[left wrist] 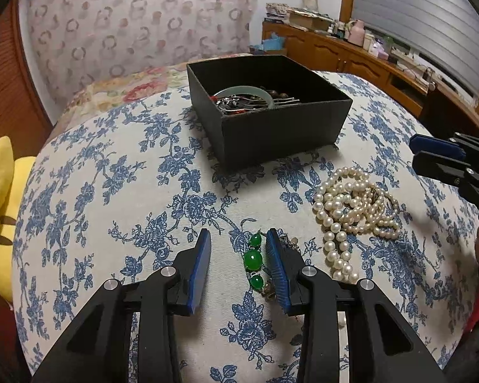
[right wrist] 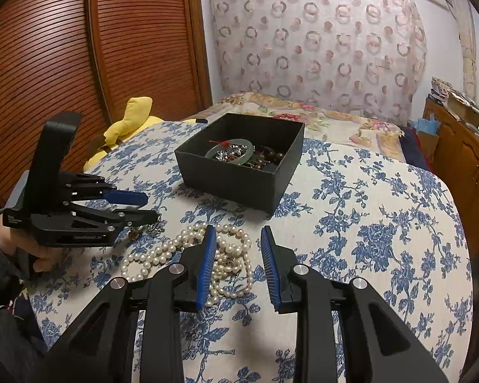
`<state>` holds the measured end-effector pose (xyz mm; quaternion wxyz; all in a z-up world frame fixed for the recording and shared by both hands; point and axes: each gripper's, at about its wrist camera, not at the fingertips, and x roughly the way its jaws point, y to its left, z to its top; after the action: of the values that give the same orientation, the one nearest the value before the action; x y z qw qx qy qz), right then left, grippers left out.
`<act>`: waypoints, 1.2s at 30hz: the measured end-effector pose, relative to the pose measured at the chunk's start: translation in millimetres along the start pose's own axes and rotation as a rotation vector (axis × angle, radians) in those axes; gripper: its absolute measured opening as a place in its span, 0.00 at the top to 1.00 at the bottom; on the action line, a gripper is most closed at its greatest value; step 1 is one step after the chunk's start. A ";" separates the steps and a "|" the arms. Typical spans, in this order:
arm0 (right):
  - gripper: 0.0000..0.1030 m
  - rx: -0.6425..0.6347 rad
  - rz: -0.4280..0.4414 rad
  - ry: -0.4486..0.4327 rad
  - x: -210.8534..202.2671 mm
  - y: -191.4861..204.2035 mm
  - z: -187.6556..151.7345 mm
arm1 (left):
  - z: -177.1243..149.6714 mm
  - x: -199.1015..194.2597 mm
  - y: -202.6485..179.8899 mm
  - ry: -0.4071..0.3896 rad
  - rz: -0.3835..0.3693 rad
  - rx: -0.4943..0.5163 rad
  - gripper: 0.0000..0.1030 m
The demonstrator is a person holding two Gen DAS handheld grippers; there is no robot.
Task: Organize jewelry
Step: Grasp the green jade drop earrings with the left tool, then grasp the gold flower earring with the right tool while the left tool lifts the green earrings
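A green-stone bracelet (left wrist: pixel 253 261) lies on the blue floral cloth (left wrist: pixel 118 191), between the open jaws of my left gripper (left wrist: pixel 238 235), close to the right finger. A heap of pearl necklaces (left wrist: pixel 351 210) lies to its right; in the right wrist view the pearls (right wrist: pixel 230 255) sit between and under the open fingers of my right gripper (right wrist: pixel 238 232). A black open box (left wrist: pixel 265 108) behind holds a jade bangle (left wrist: pixel 249 91) and other jewelry. The left gripper also shows in the right wrist view (right wrist: pixel 143 206), the right gripper in the left wrist view (left wrist: pixel 431 151).
A yellow plush toy (left wrist: pixel 3 210) lies at the cloth's left edge. A wooden sideboard (left wrist: pixel 351 51) with clutter stands at the back right. A louvred wooden door (right wrist: pixel 79 48) is on the left, a patterned curtain (right wrist: pixel 319 41) behind.
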<state>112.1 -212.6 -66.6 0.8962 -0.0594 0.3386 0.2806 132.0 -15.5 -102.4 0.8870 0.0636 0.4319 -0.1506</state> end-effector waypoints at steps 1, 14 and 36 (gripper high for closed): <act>0.70 0.000 0.001 0.000 0.4 -0.2 0.5 | -0.7 -0.2 0.2 -0.004 0.003 0.001 0.70; 0.70 -0.020 0.008 0.014 -0.9 17.8 -9.2 | -4.9 -32.4 15.4 -0.092 -0.033 -0.066 0.93; 0.59 -0.095 0.104 0.067 31.1 66.0 1.9 | -10.1 -91.6 33.2 -0.240 -0.020 -0.133 0.93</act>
<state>96.4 -142.5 -79.5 0.8648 -0.0935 0.3573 0.3402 81.9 37.8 -37.2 0.9330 -0.0182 0.3324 -0.1368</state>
